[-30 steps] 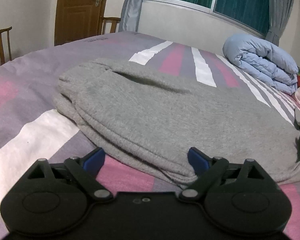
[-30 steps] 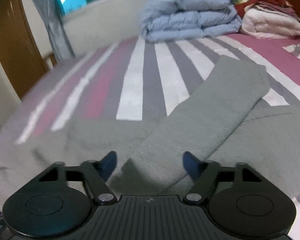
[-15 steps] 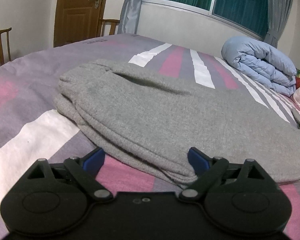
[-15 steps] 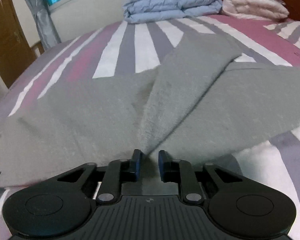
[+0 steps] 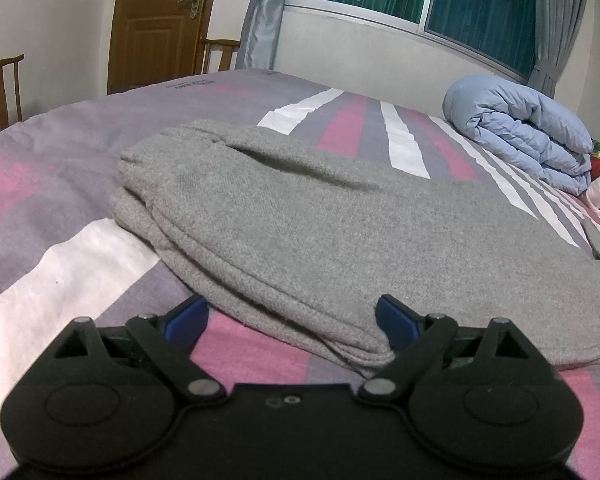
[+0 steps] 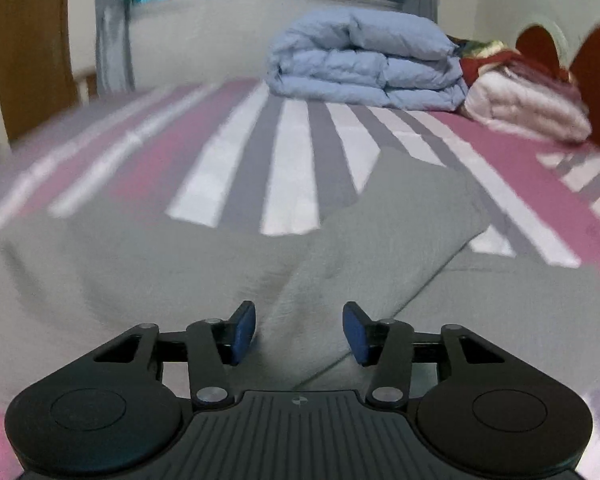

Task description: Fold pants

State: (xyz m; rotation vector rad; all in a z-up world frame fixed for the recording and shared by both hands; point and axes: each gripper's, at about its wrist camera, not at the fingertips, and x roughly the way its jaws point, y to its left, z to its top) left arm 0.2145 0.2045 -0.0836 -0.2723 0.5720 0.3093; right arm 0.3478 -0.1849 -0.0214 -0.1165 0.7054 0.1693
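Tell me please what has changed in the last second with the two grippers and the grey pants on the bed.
The right gripper, open a second ago, shut on the folded-over leg of the grey fleece pants half a second ago and has now opened again, letting it go; the leg lies diagonally across the pants. The left gripper stayed open at the near edge of the pants. The folded light-blue duvet did not move.

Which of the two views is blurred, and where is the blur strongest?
Right wrist view: smeared by motion, worst on the striped bedsheet at left; its right gripper looks sharp. Left wrist view: sharp throughout, the grey pants show clear weave.
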